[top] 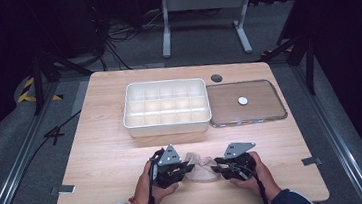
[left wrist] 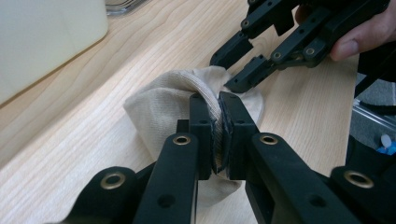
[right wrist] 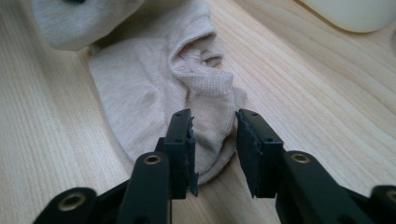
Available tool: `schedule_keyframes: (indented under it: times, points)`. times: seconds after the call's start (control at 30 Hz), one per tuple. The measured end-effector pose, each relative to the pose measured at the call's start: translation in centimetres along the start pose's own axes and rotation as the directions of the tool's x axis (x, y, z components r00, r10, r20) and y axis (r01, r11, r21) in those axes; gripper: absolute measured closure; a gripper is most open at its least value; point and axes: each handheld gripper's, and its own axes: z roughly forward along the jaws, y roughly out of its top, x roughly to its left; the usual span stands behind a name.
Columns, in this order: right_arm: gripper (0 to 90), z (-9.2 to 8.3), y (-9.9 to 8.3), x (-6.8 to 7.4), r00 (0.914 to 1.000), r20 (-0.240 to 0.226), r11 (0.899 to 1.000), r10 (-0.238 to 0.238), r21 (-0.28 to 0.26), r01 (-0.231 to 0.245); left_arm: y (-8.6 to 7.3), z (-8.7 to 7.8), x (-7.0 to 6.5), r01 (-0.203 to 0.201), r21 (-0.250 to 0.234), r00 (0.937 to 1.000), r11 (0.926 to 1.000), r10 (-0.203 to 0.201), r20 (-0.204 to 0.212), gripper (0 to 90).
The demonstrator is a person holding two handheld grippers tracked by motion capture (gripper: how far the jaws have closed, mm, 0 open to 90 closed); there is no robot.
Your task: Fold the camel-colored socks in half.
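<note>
- Left hand-held gripper (left wrist: 218, 135) is clamped hard on a fold of the beige sock (left wrist: 163, 112); fabric is pinched between the two pads, jaws near fully together.
- Right hand-held gripper (right wrist: 214, 149) has its jaws parted, nothing pinched. In its own view the sock (right wrist: 154, 93) lies flat just ahead of the tips, toward 12 o'clock.
- Sock location: on the tabletop (top: 97, 140) near the 6 o'clock edge, bunched between the two grippers in the high view (top: 199, 166).
- Judgement: work in hand looks like folding or bundling the sock, early stage. One side is secured, the other is not gripped.
- White divider box (top: 166, 108) sits at tabletop centre, toward 12 o'clock from the sock; its cells look empty as far as I can tell.
- Clear lid (top: 246, 103) lies just beside the box at its 3 o'clock, off the box, so access is already open.
- Left to do, by my read: right gripper takes the free end, sock gets folded up, then goes into a cell. Nothing placed yet.
</note>
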Motion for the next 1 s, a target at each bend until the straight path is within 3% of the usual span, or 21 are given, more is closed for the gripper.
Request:
schedule_keyframes:
  times: [0.43, 0.53, 0.63, 0.73, 0.83, 0.93, 1.0]
  points:
    - [72.8, 0.1, 0.1, 0.0, 0.9997, -0.016, 1.000, -0.018, 0.003, 0.018, 1.8, 4.2, -1.1, -0.033, 0.054, 0.9987, 0.9980, 0.030, 0.040, 84.6]
    - [63.1, -0.1, 0.0, -0.1, 0.9999, 0.010, 1.000, -0.006, 0.012, 0.006, 1.6, 5.1, -1.2, -0.019, 0.059, 0.9992, 0.9981, 0.017, 0.037, 84.5]
    - [64.5, -0.3, 0.1, -0.1, 0.9999, 0.017, 1.000, -0.002, 0.025, 0.002, 1.5, 5.3, -1.1, -0.007, 0.052, 0.9991, 0.9986, 0.005, 0.042, 84.2]
    - [68.3, -0.2, -0.1, -0.4, 0.9991, -0.026, 0.999, 0.034, 0.032, -0.034, 1.4, 5.9, -1.3, 0.005, 0.055, 0.9991, 0.9985, -0.007, 0.041, 83.5]
    - [70.1, -0.1, -0.2, -0.5, 0.9988, -0.038, 0.999, 0.031, 0.025, -0.030, 1.4, 6.6, -1.5, -0.003, 0.059, 0.9997, 0.9982, 0.002, 0.022, 74.3]
    - [71.4, -0.1, -0.2, -0.4, 0.9993, -0.033, 0.999, 0.020, 0.027, -0.019, 2.1, 5.5, -2.1, -0.024, 0.038, 0.9997, 0.9990, 0.024, -0.010, 58.5]
    - [71.6, -0.1, -0.2, -0.4, 0.9992, -0.034, 0.999, 0.019, 0.028, -0.018, 2.3, 4.9, -2.2, -0.036, 0.023, 0.9991, 0.9991, 0.036, -0.020, 54.0]
